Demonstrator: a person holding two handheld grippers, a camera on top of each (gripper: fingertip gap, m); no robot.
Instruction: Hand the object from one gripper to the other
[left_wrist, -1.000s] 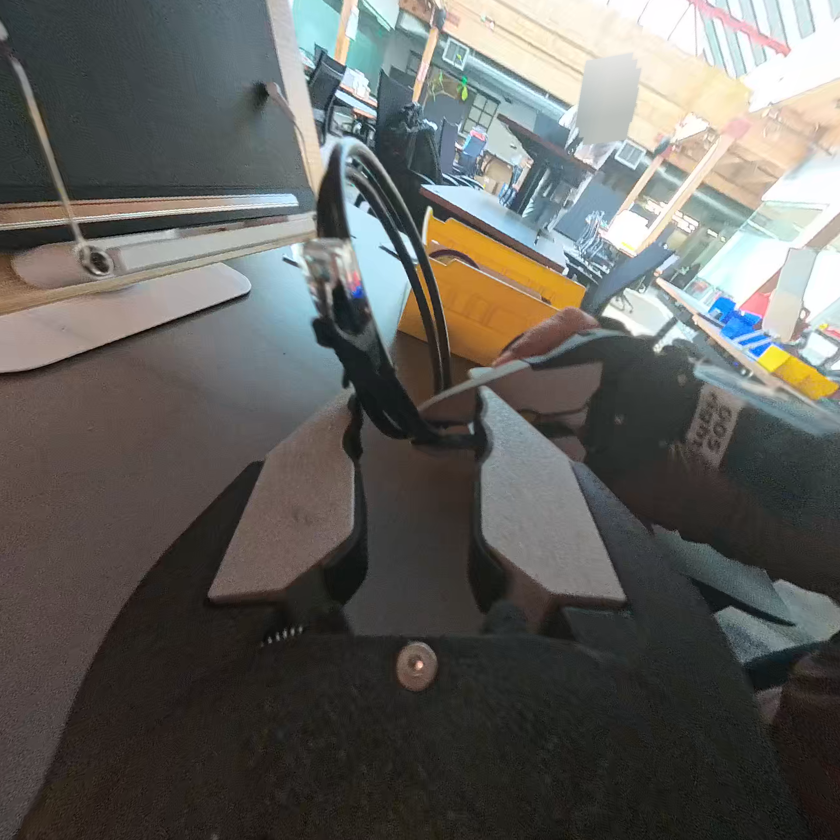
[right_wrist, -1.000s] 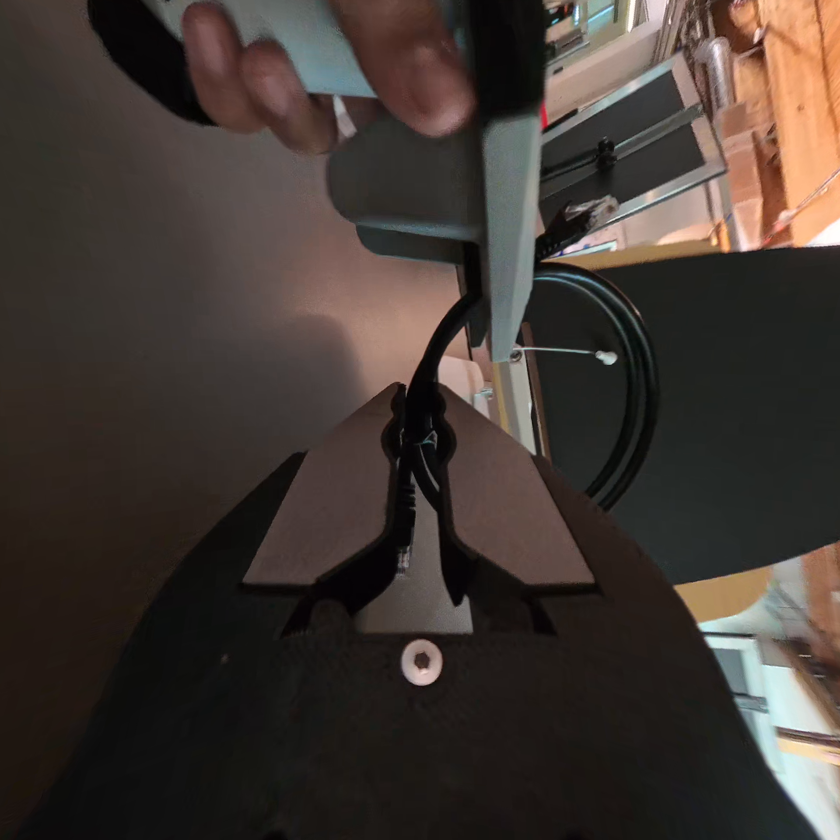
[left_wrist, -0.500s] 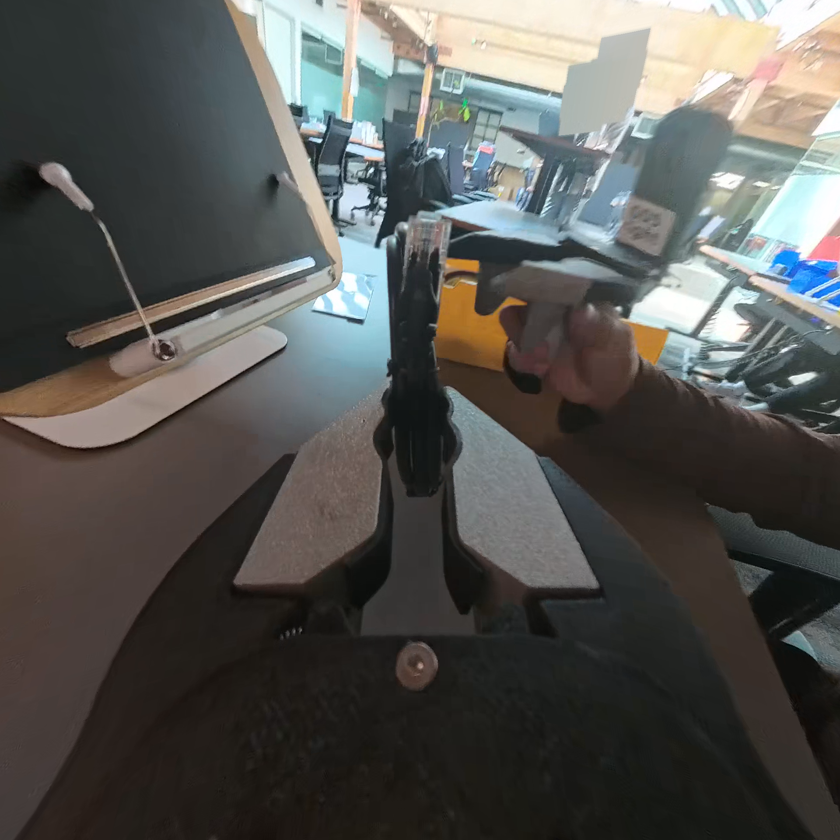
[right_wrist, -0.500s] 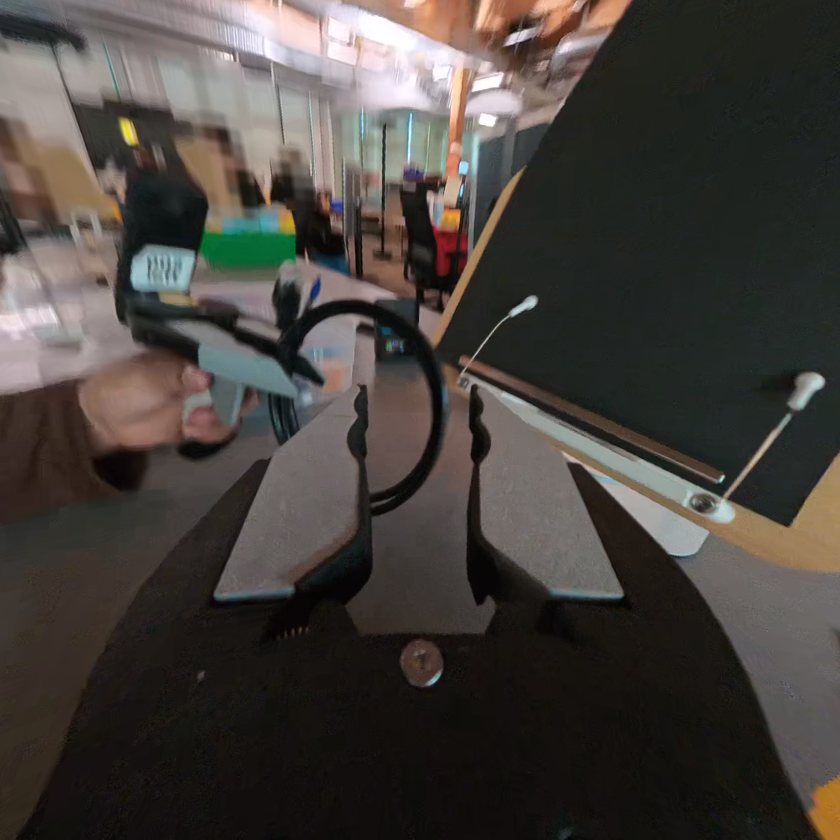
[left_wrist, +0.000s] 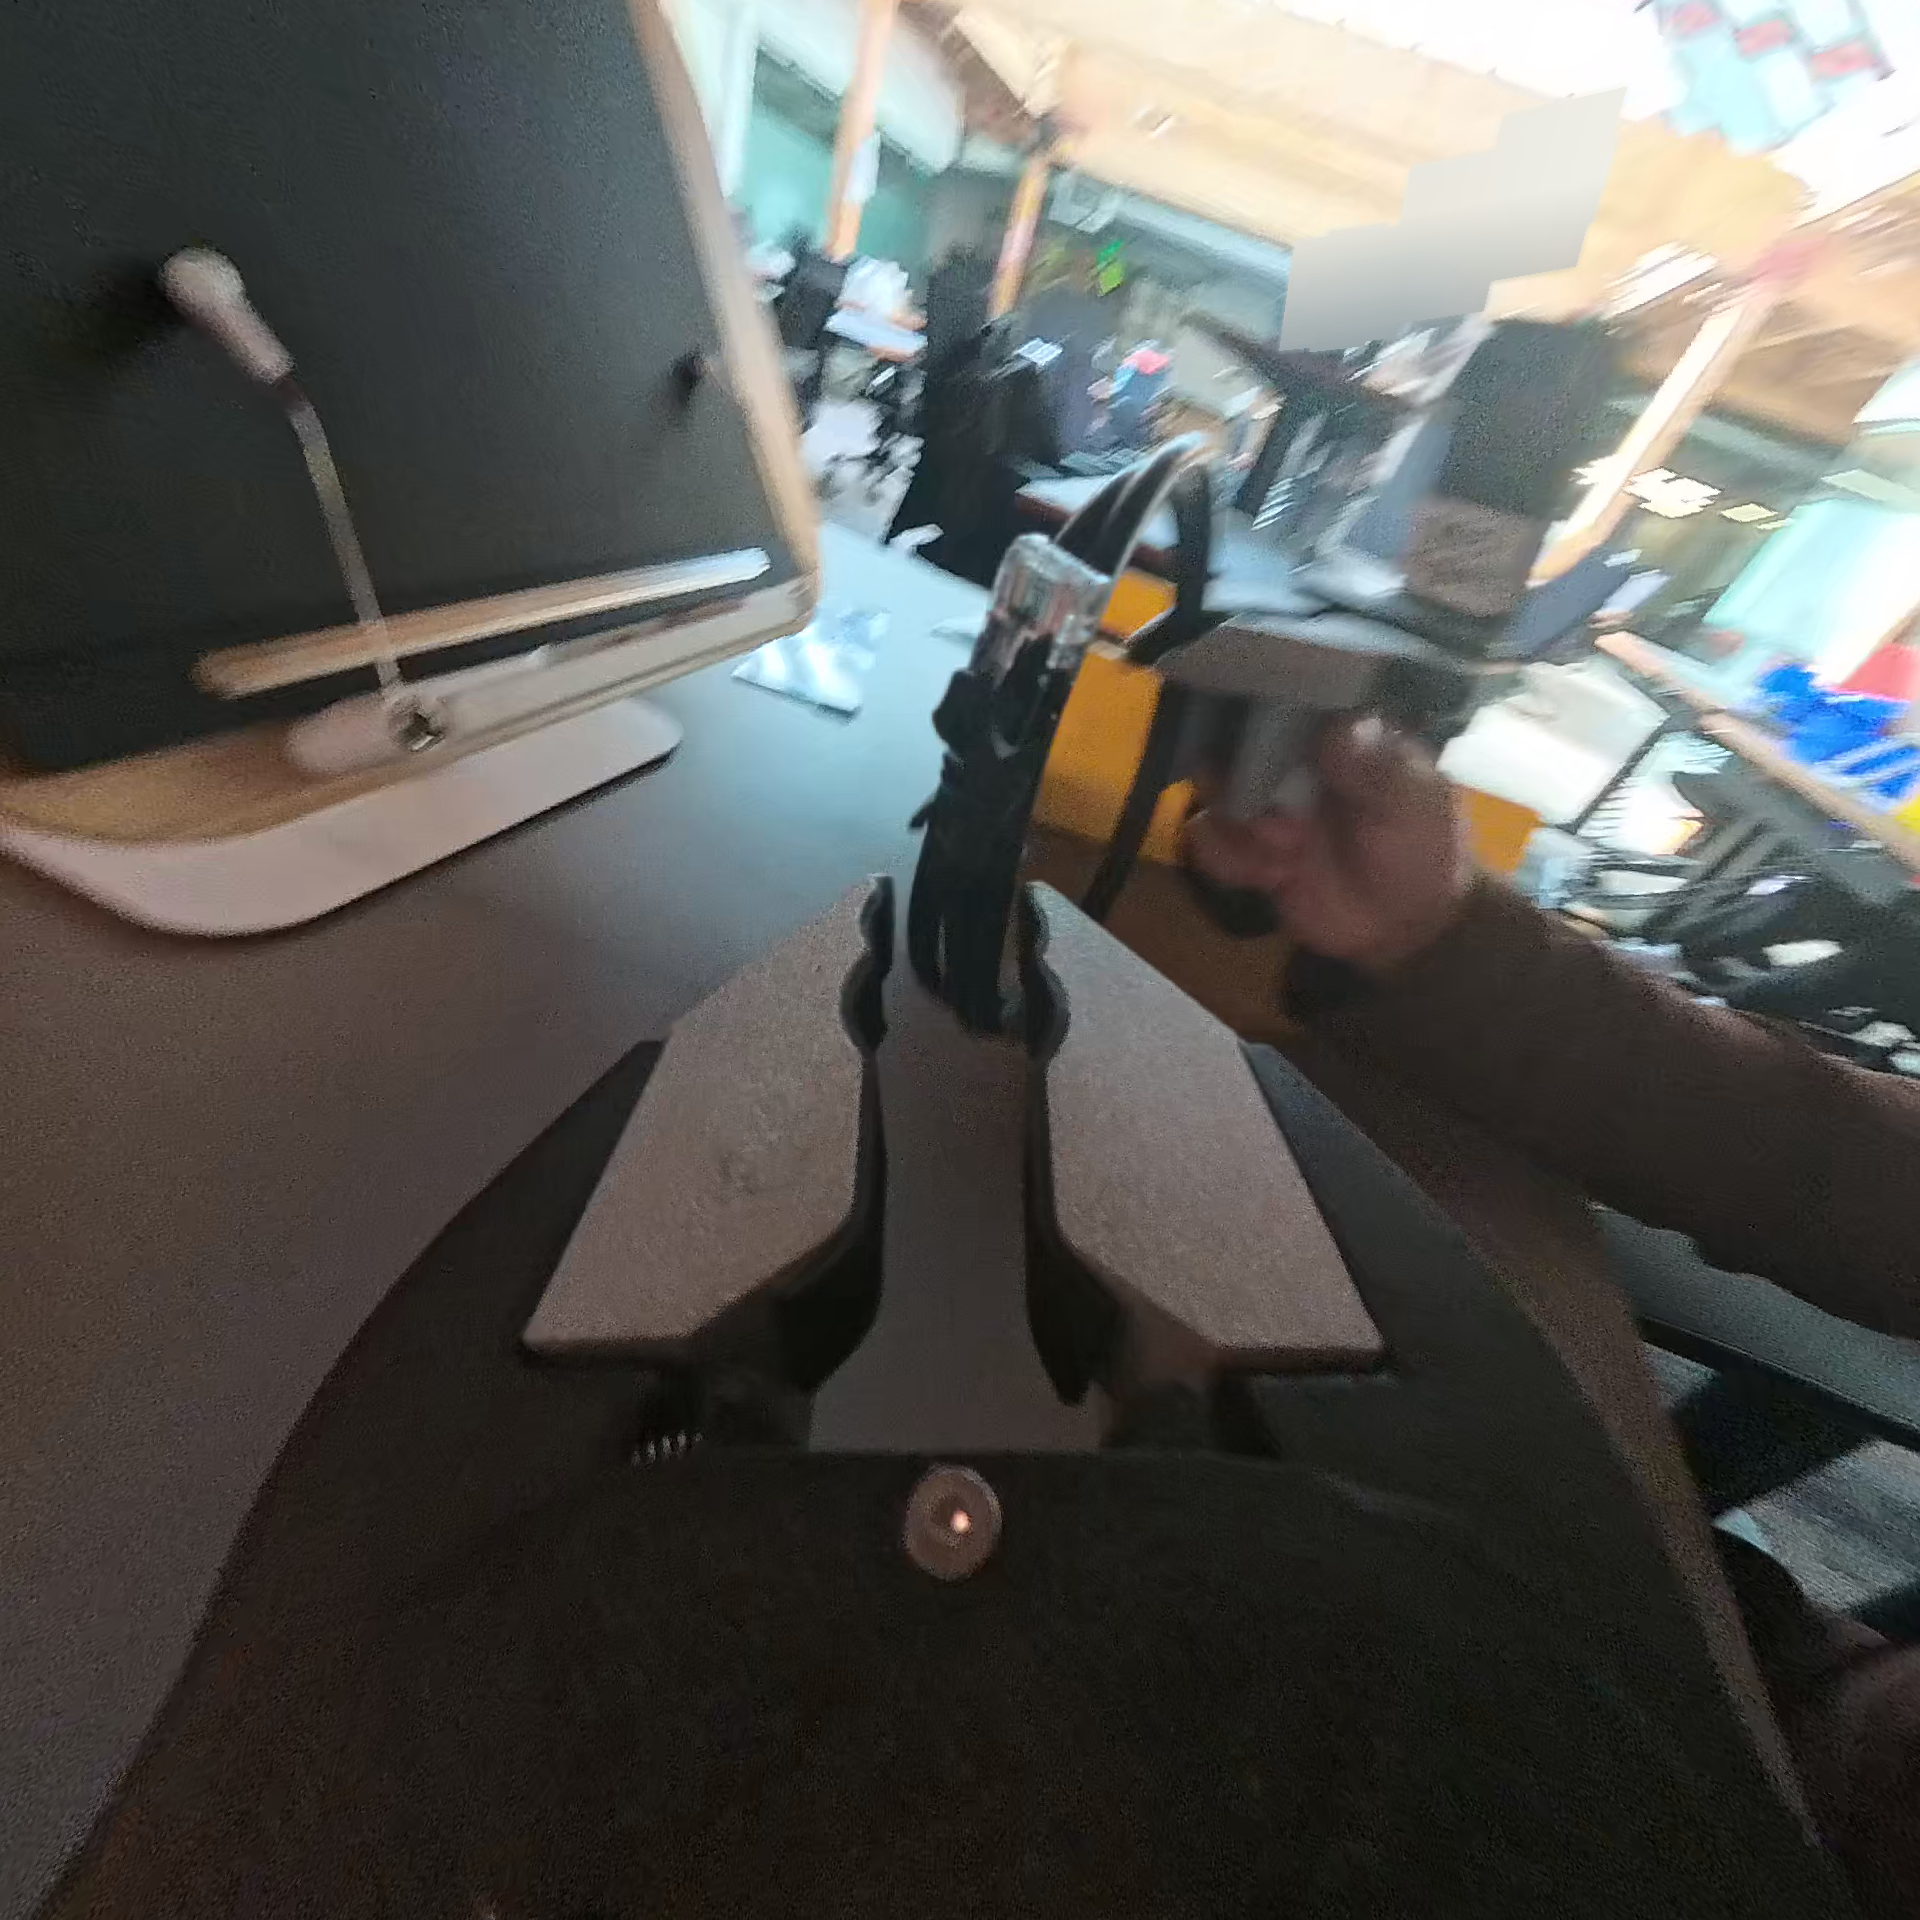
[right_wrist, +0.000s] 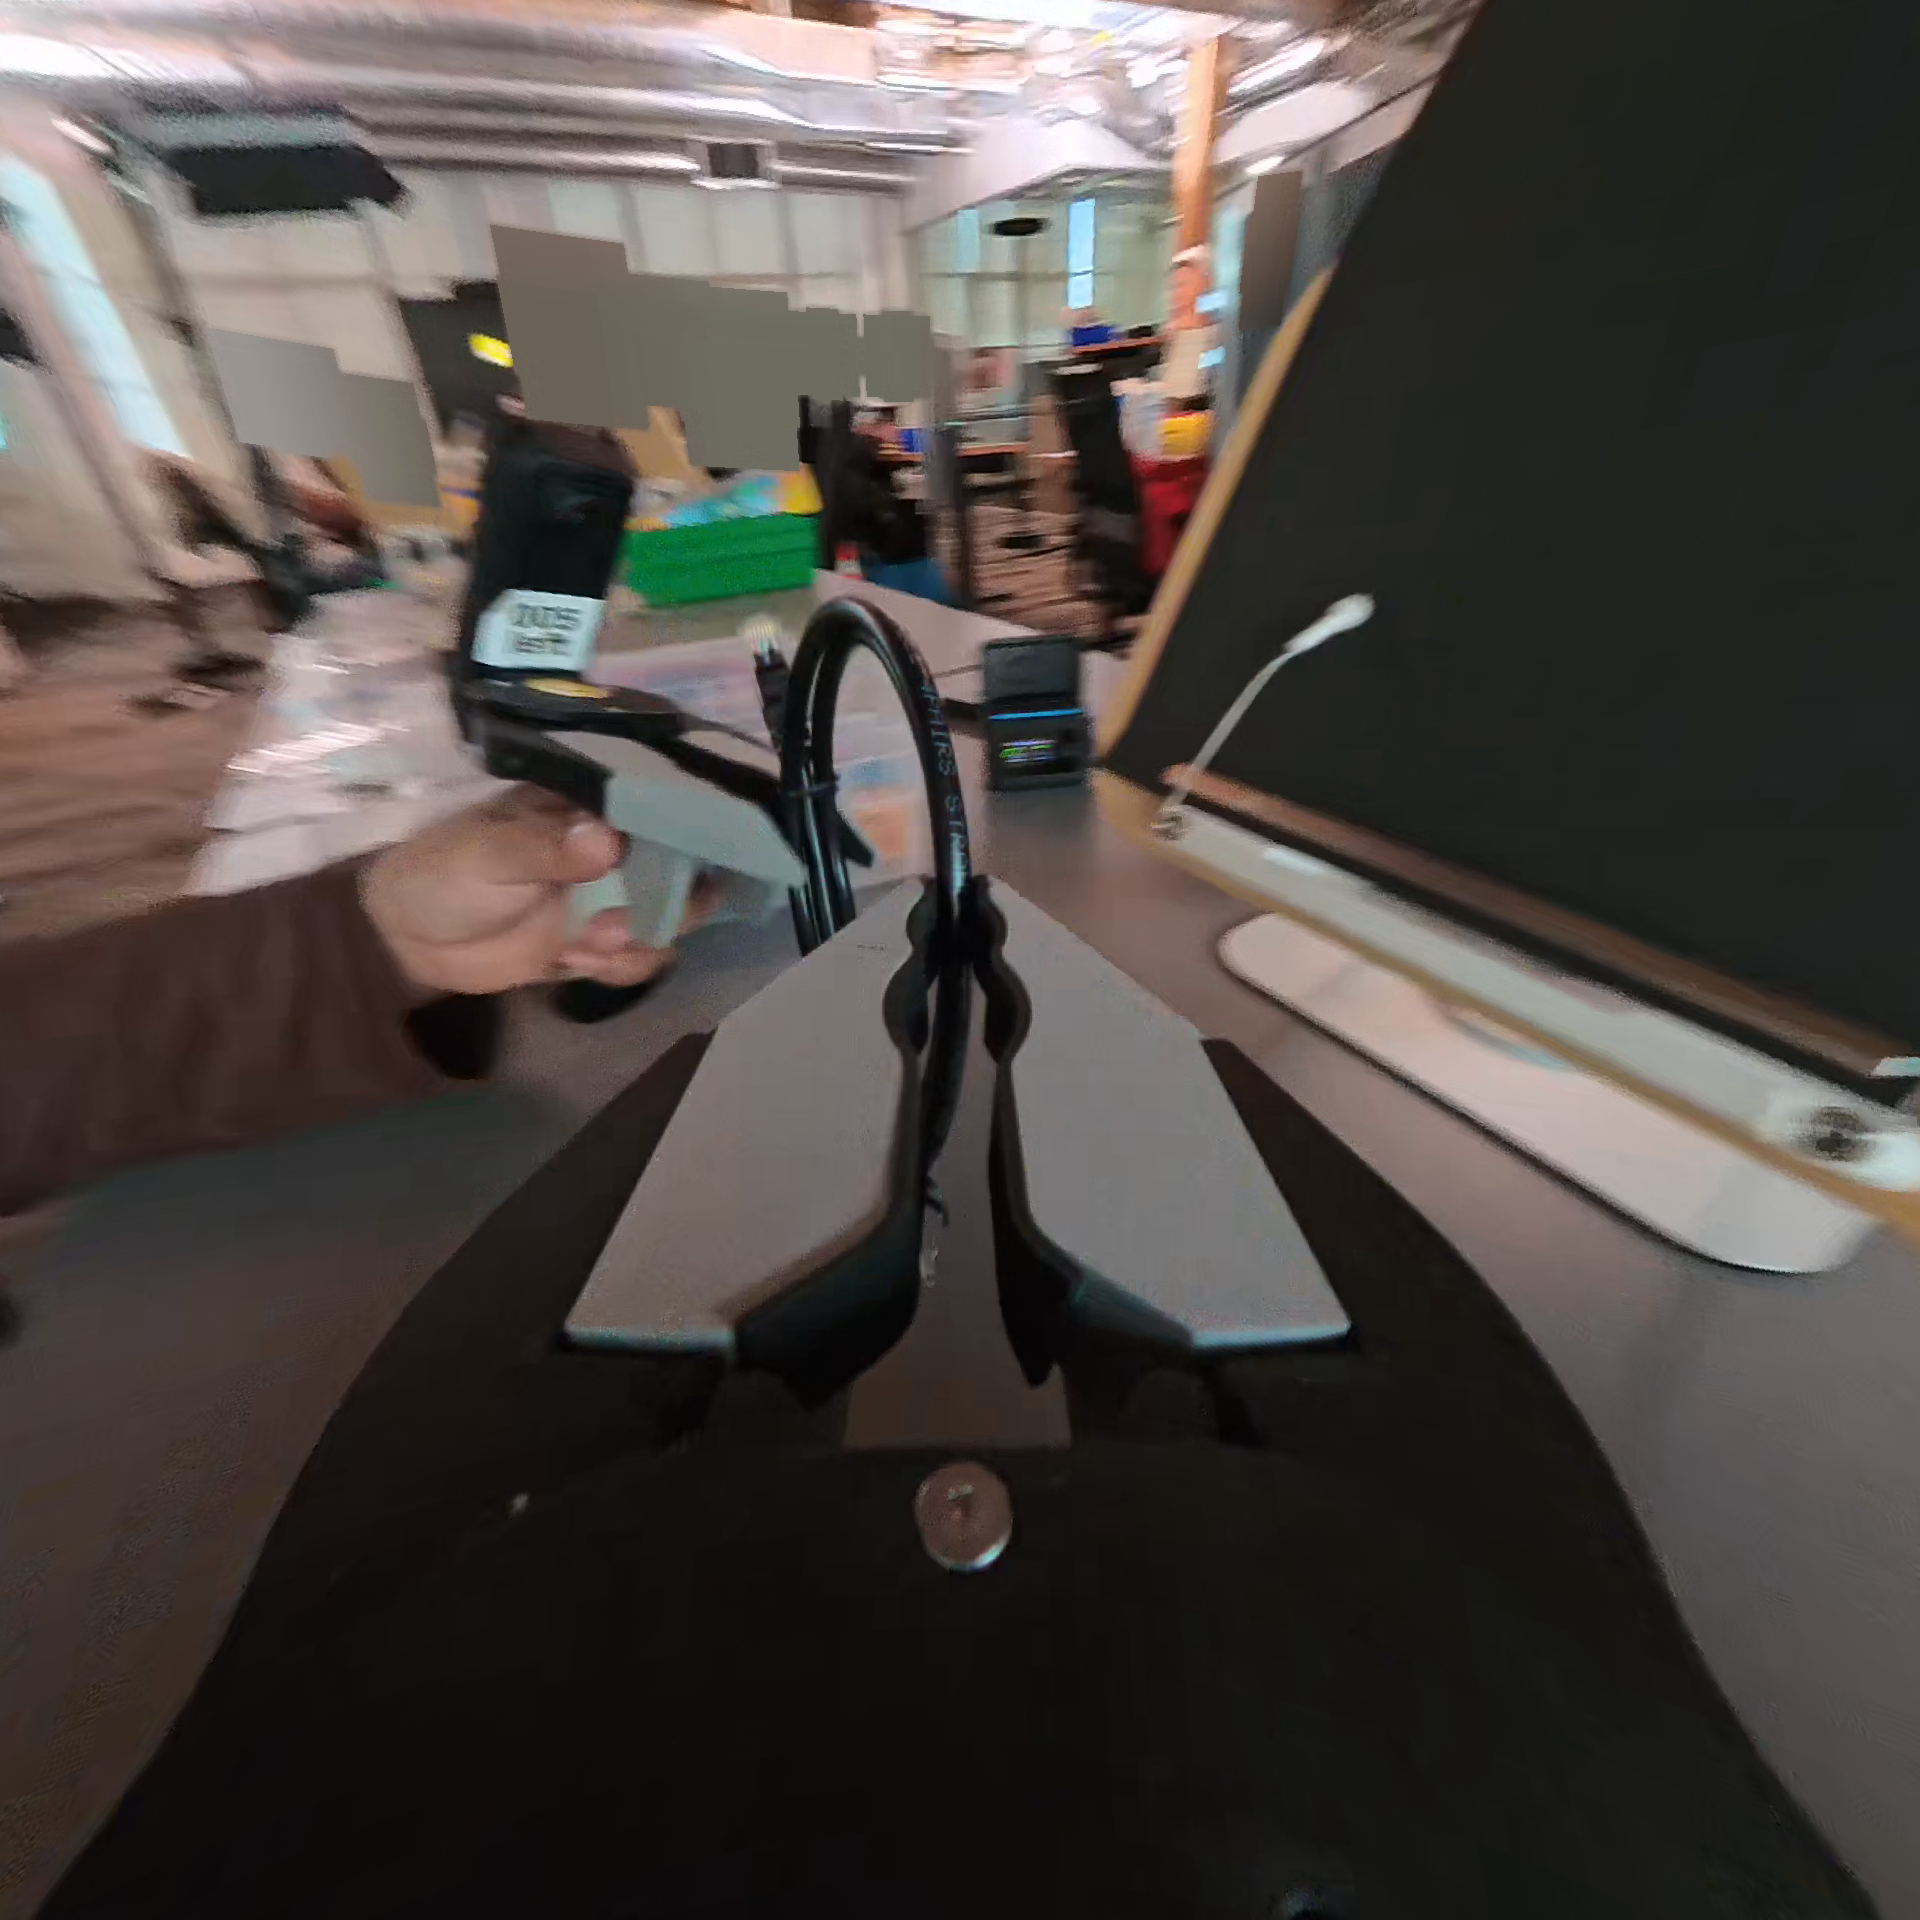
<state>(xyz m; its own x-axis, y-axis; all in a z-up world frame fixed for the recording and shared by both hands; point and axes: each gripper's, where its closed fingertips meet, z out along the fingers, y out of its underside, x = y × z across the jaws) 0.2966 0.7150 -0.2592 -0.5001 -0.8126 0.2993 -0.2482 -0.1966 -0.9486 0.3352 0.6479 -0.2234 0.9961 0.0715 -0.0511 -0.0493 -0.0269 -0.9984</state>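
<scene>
Big dark desk (right_wrist: 1662, 1455), black board (right_wrist: 1610, 520) on its stand off to the right. What's new: half a second back the right gripper (right_wrist: 951, 925) was wide open around the loop, and now it's clamped tight on the cable (right_wrist: 948, 790). The left gripper (left_wrist: 954, 935) looks like it's still pinching the tied bundle, though there's a sliver of gap on one side. So the cable is up off the desk, held by both. I'd guess the left lets go next.
</scene>
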